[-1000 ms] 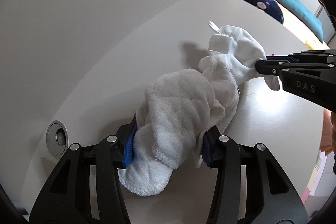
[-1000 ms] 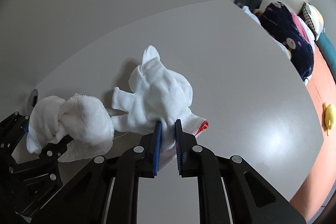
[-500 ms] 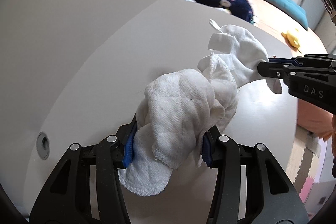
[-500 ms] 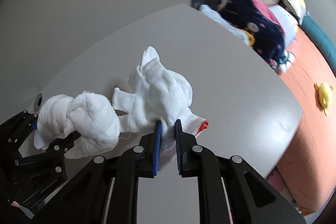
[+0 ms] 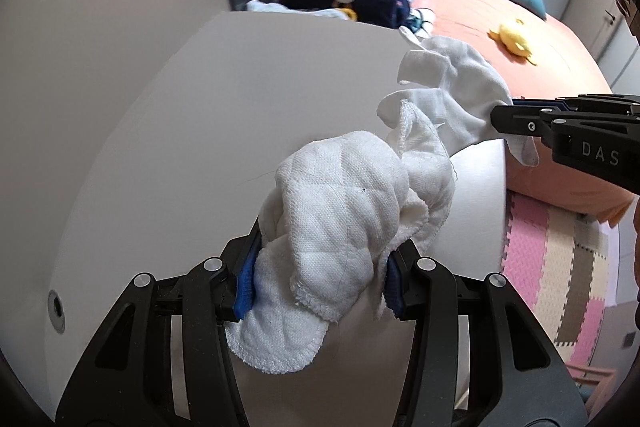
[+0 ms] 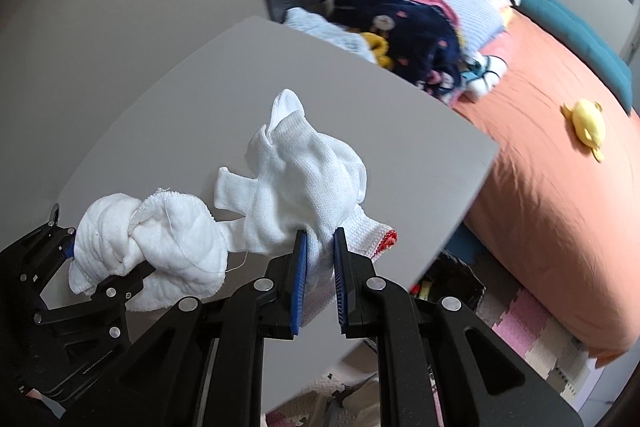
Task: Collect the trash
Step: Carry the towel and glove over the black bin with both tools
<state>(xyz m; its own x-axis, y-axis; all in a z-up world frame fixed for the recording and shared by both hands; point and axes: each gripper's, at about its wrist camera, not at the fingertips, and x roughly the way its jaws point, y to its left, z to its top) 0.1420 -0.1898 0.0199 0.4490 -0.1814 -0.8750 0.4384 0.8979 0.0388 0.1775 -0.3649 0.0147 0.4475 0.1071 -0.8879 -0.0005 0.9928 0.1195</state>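
My left gripper [image 5: 320,279] is shut on a crumpled white quilted cloth [image 5: 344,227] and holds it above the grey table [image 5: 240,99]. My right gripper [image 6: 320,255] is shut on a white knit glove with a red cuff edge [image 6: 308,179], also held in the air. The glove shows in the left wrist view [image 5: 452,99], just right of the cloth, with the right gripper [image 5: 504,119] coming in from the right. The cloth [image 6: 152,239] and the left gripper [image 6: 108,279] show at the lower left of the right wrist view. Cloth and glove hang close together.
The table's right edge [image 6: 472,195] drops to a floor of pink and beige foam mats [image 5: 560,267]. A bed with an orange cover [image 6: 560,167], a yellow toy [image 6: 584,123], pillows and a dark blanket [image 6: 412,27] lies beyond. A dark basket [image 6: 452,279] sits under the table edge.
Both grippers have lifted and swung toward the table's right edge with cloth and glove still held. The bed and floor have come into view.
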